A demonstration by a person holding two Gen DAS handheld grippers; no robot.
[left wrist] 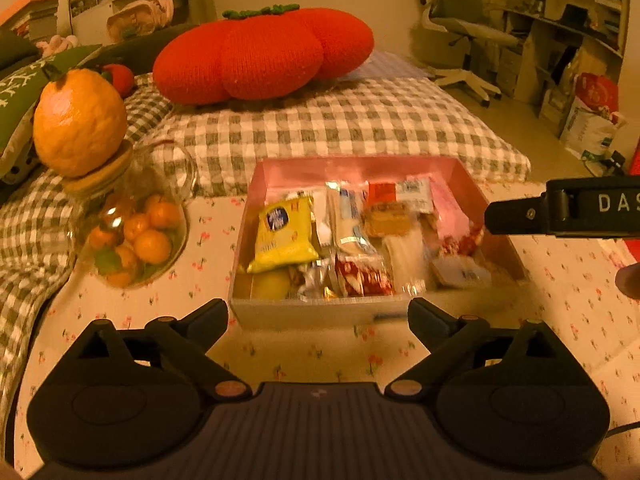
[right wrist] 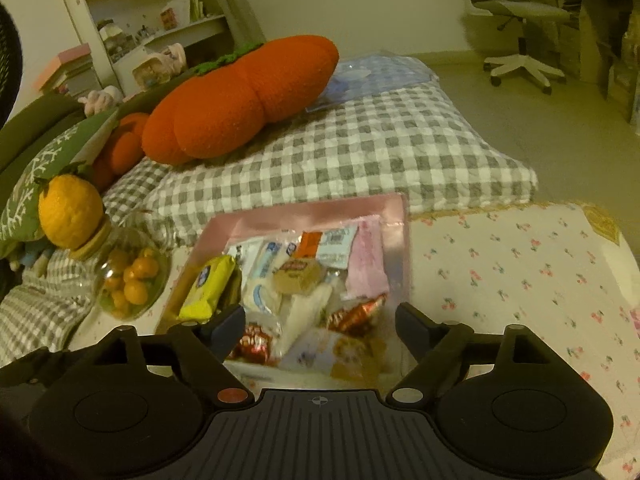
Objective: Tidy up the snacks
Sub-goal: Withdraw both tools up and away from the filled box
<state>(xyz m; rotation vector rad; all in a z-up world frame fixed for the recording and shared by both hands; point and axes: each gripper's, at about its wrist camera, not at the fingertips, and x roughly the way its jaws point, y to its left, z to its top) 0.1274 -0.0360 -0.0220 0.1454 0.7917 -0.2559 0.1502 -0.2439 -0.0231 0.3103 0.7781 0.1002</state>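
Note:
A pink box [left wrist: 360, 168] full of wrapped snacks sits on the floral tablecloth; it also shows in the right wrist view [right wrist: 396, 240]. A yellow packet [left wrist: 282, 234] lies at its left, also in the right wrist view [right wrist: 208, 288]. A brown round biscuit pack [right wrist: 298, 276] lies in the middle, red wrappers [right wrist: 354, 314] near the front. My left gripper [left wrist: 318, 316] is open and empty, just short of the box's near wall. My right gripper [right wrist: 320, 324] is open and empty over the box's near end; it shows from the side in the left wrist view [left wrist: 520, 216].
A glass jar of small oranges [left wrist: 132, 232] with a big orange [left wrist: 78, 124] on its lid stands left of the box. A checked cushion [left wrist: 340, 128] and a red pumpkin pillow [left wrist: 260, 52] lie behind. An office chair [left wrist: 460, 32] stands far right.

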